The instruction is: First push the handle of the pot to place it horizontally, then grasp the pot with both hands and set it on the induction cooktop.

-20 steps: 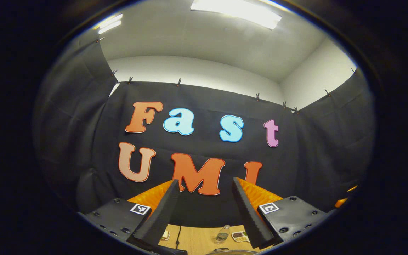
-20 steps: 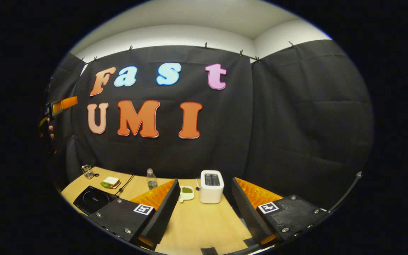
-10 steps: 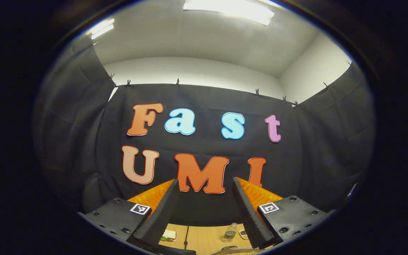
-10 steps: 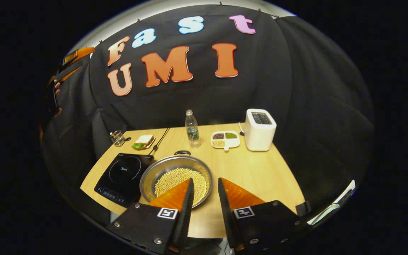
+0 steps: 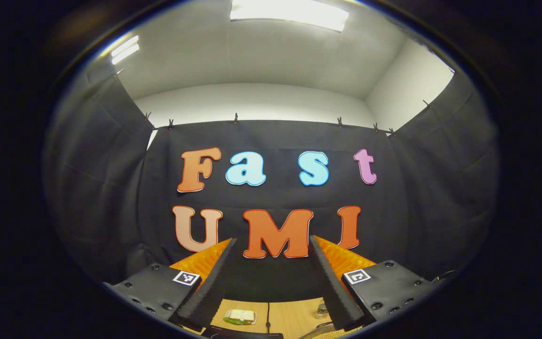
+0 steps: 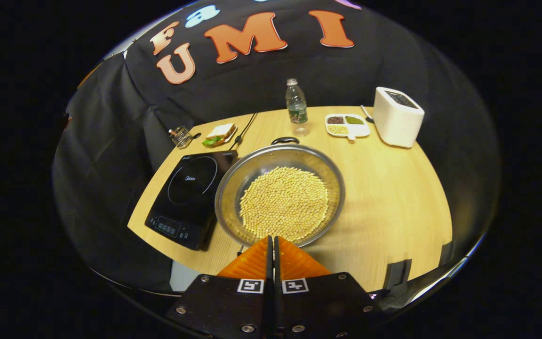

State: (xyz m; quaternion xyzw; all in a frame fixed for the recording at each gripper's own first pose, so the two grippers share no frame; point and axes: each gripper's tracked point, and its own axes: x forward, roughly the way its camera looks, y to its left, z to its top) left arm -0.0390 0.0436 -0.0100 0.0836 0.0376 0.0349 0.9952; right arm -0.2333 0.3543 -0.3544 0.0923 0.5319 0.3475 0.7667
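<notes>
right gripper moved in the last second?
Yes. The right gripper has tipped down and forward toward the table, bringing the pot into sight, and its jaws have closed from wide apart.

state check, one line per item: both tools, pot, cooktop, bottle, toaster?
right tool: shut, empty, above the pot's near rim
left tool: open, empty, aimed at the booth wall
pot: on the table beside the cooktop, full of pale beans, far handle visible
cooktop: bare
bottle: upright, capped
toaster: upright, slots empty
</notes>
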